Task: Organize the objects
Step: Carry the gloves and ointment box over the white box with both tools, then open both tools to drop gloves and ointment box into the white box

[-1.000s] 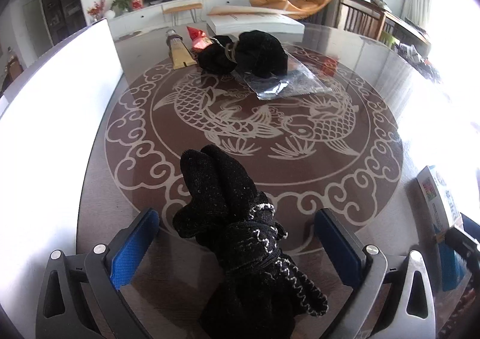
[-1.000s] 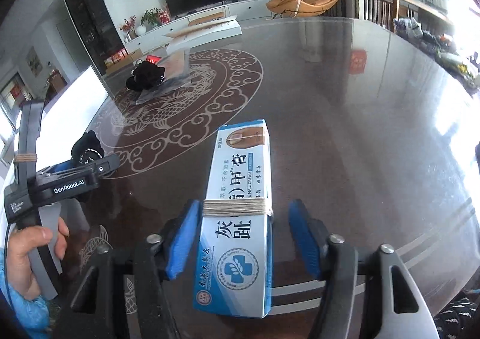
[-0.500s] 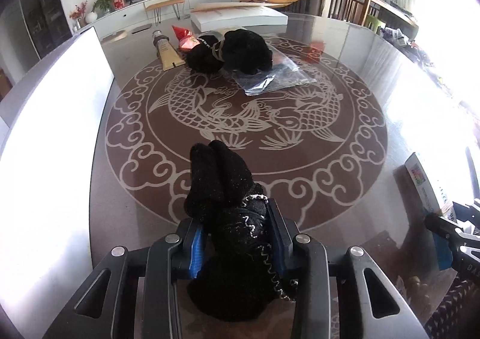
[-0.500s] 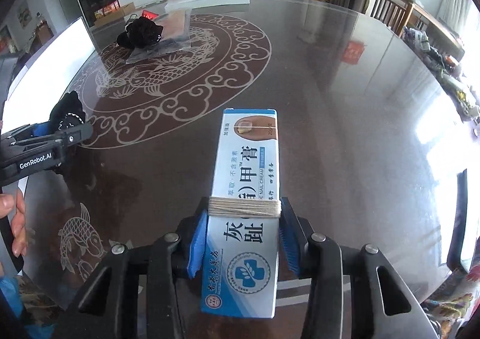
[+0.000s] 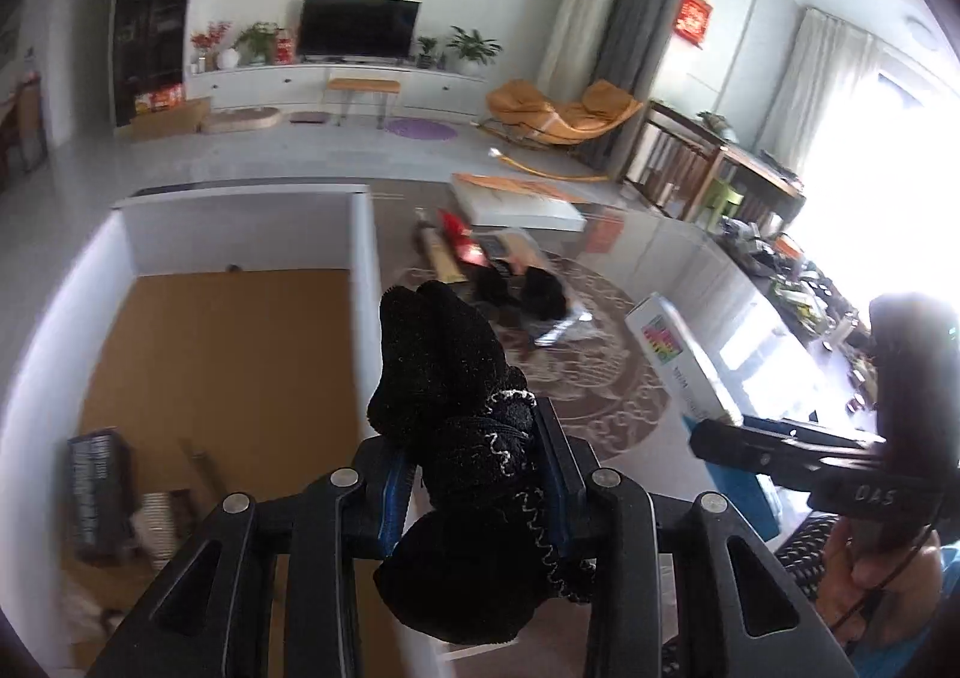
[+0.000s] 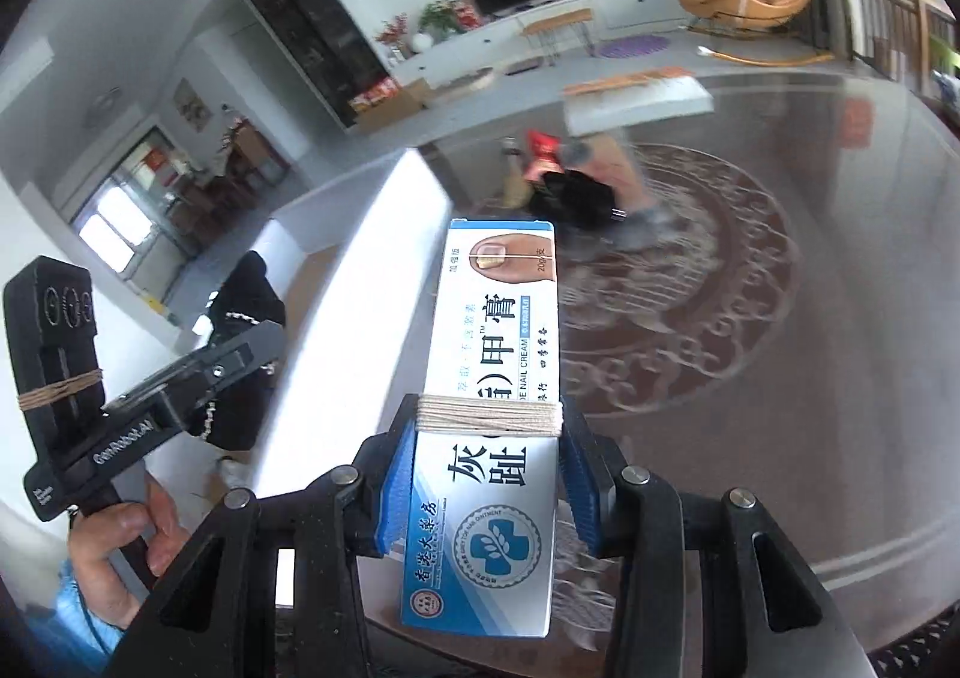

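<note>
Left gripper clamped on black socks bundle, raised above white storage box for depositing; right gripper clamped on nail cream carton, just beside the box

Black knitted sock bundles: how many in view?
2. One black knitted sock bundle clamped in the left gripper above the white bin; another on the table's patterned centre. More may be hidden.
</note>
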Available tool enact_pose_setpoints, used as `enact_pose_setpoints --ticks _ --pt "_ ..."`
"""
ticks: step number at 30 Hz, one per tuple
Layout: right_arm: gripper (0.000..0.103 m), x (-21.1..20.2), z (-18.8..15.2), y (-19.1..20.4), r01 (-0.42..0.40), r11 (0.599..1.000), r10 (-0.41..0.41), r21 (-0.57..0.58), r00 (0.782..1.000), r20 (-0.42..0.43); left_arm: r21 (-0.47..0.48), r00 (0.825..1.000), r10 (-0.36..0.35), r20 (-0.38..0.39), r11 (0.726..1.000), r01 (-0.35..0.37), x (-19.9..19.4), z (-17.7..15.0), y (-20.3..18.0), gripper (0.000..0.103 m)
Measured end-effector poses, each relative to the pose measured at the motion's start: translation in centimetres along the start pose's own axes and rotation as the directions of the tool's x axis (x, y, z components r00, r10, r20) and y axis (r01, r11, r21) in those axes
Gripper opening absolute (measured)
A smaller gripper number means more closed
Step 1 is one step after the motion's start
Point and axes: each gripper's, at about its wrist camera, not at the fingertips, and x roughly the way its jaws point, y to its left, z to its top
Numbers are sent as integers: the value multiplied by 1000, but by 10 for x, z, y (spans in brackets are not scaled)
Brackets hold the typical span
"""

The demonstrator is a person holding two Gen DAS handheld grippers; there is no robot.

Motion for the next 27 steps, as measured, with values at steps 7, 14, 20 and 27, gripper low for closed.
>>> enact_pose_setpoints --ticks 7,14,20,27 --pt "44 91 16 139 -218 960 194 -173 970 -144 -139 955 283 -84 946 -293 -15 -27 127 37" --pt "51 167 -14 183 -207 949 130 -240 945 -300 -154 892 409 -189 885 -439 5 -54 154 85" --pt "85 135 -14 156 -132 959 97 -252 984 -148 -124 877 459 -140 871 -476 11 -55 133 93" --pt "95 71 -2 64 83 980 -69 -181 994 82 -105 934 356 -17 929 -355 16 -31 78 93"
